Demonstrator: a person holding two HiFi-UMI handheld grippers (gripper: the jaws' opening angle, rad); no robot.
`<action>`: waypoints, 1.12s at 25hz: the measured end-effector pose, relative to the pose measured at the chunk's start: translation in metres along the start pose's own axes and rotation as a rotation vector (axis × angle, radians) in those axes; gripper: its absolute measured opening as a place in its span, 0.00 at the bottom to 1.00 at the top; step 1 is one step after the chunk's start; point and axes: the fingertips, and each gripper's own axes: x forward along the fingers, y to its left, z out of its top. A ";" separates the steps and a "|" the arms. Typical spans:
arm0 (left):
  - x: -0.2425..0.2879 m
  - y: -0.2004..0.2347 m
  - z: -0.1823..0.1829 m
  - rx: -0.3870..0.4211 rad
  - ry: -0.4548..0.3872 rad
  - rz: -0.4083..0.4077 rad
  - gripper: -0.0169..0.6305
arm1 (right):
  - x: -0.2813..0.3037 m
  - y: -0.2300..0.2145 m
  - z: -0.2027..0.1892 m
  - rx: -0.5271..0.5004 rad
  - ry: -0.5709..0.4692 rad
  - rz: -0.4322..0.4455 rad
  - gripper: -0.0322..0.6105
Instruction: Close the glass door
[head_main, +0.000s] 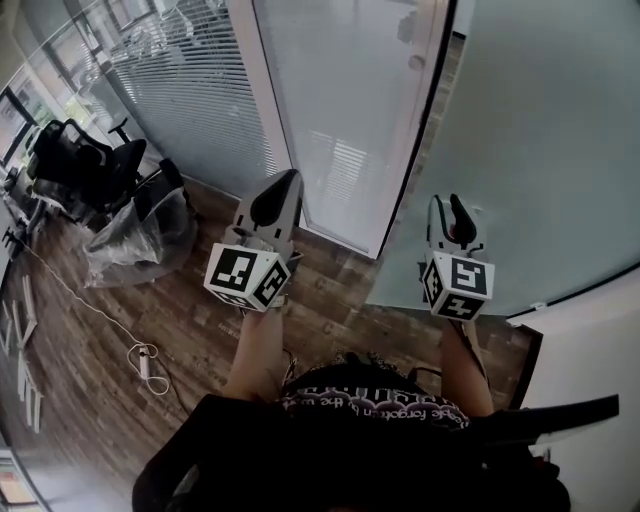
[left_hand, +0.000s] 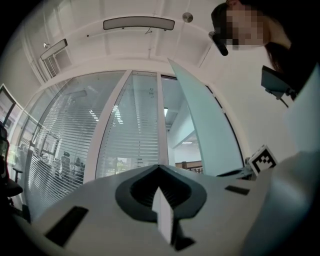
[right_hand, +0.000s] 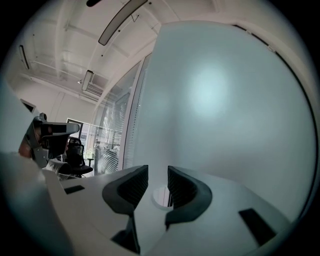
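The glass door (head_main: 530, 140) stands open on the right, a frosted pane swung away from the white-framed glass partition (head_main: 340, 100) on the far left, with a dark gap showing between the two. The right claw (head_main: 448, 212) points at the pane low down, its jaws spread a little with nothing between them. In the right gripper view the frosted surface (right_hand: 225, 100) fills the space ahead of the claw (right_hand: 157, 175), but contact cannot be confirmed. The left claw (head_main: 280, 195) is pressed together and empty, aimed at the partition above the wooden floor (head_main: 120, 330); its own view shows the tips (left_hand: 159, 167) meeting and the door (left_hand: 200, 125) edge-on to the right. Closing looks not yet begun. The best approach is probably to lay the right claw flat on the pane, well away from the hinge side, and push slowly and steadily. Keep the left claw clear of the gap, since it could be pinched as the pane meets the frame.
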 end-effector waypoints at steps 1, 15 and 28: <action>0.004 0.000 -0.001 -0.001 0.000 0.003 0.03 | 0.005 -0.002 0.000 -0.002 0.000 -0.003 0.23; 0.074 0.052 -0.033 -0.033 0.021 -0.050 0.03 | 0.075 -0.019 0.000 -0.052 -0.014 -0.119 0.23; 0.175 0.090 -0.051 -0.050 -0.002 -0.185 0.03 | 0.139 -0.048 0.001 -0.036 -0.006 -0.224 0.23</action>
